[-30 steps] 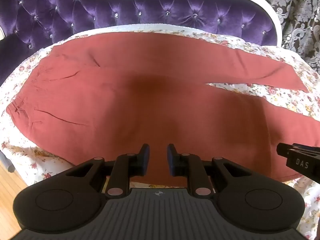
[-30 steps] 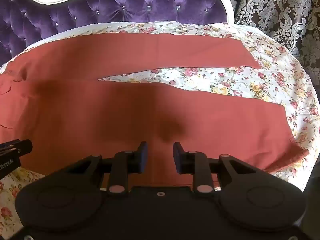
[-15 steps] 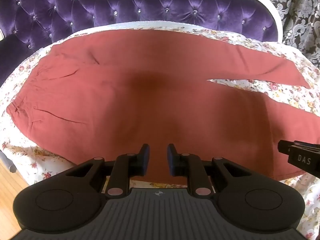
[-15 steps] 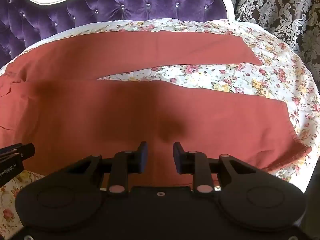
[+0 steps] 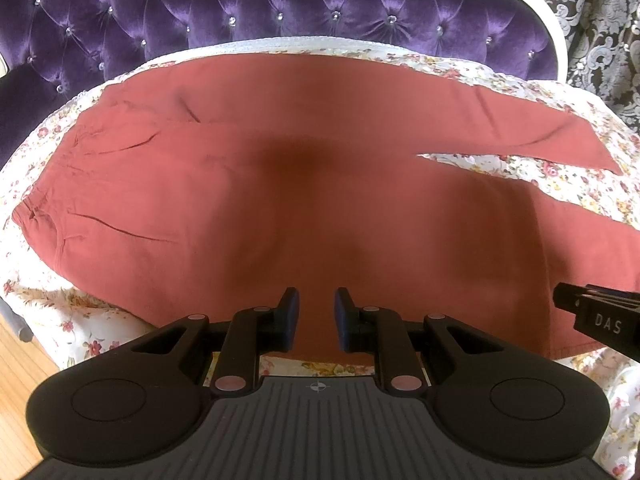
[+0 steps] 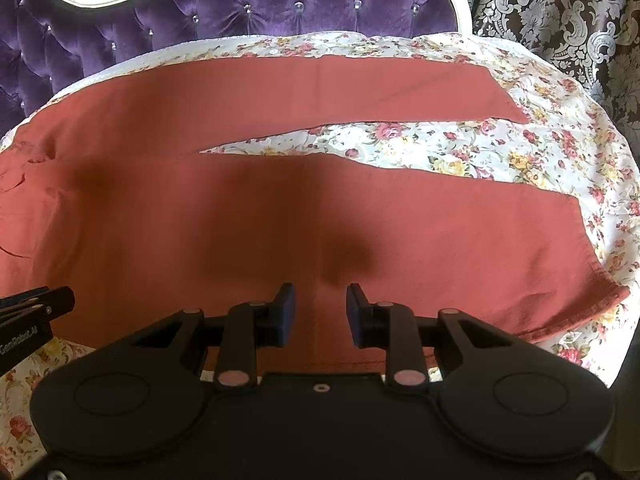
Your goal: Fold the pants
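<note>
Rust-red pants (image 5: pixel 280 184) lie flat on a floral sheet, waistband at the left, both legs running right and spread in a V. They also show in the right wrist view (image 6: pixel 280 216). My left gripper (image 5: pixel 317 312) is open and empty, held above the near edge of the hip area. My right gripper (image 6: pixel 320 312) is open and empty, above the near edge of the near leg. The near leg's cuff (image 6: pixel 592 280) lies at the right. Each gripper's tip shows at the edge of the other's view.
The floral sheet (image 6: pixel 460 152) covers a bed with a purple tufted headboard (image 5: pixel 320 12) framed in white behind the pants. A patterned curtain (image 6: pixel 560 8) hangs at the back right. Wooden floor (image 5: pixel 20 360) shows at the lower left.
Both grippers have drawn back and risen slightly, so the pants sit a little lower in both views. The jaws keep the same opening. The pants have not moved.
</note>
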`<move>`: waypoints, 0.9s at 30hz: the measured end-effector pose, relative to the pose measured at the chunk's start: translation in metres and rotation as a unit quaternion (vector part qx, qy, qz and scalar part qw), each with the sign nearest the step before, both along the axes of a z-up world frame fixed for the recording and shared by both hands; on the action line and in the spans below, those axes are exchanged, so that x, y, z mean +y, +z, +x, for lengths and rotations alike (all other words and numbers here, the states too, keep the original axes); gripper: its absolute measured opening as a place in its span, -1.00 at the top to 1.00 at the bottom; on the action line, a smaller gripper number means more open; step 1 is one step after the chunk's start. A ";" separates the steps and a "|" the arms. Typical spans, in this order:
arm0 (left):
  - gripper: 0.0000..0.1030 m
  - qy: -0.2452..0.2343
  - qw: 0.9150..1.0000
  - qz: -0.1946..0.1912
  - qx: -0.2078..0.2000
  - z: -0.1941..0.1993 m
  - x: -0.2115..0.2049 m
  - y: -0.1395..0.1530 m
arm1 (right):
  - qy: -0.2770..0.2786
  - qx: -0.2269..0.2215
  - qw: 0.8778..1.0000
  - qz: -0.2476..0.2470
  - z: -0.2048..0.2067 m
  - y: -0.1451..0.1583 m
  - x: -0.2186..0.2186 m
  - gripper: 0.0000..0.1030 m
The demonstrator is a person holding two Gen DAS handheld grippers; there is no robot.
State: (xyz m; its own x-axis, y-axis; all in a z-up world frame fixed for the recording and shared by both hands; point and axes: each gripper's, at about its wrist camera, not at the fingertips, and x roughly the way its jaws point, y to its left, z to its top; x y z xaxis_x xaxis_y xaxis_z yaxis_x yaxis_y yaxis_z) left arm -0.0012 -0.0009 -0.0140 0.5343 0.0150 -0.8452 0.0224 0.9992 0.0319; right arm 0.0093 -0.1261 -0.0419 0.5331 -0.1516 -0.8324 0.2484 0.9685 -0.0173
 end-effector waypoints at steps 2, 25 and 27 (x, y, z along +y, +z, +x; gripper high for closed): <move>0.63 -0.001 1.000 0.001 0.001 0.001 0.000 0.000 | 0.000 0.000 1.000 0.001 0.000 0.000 0.001 0.29; 0.62 -0.001 1.000 0.000 0.002 0.003 0.000 0.001 | 0.005 0.007 1.000 0.015 0.000 0.001 0.002 0.29; 0.62 -0.001 1.000 0.000 0.002 0.003 0.000 0.001 | 0.006 0.009 1.000 0.017 0.000 0.001 0.002 0.29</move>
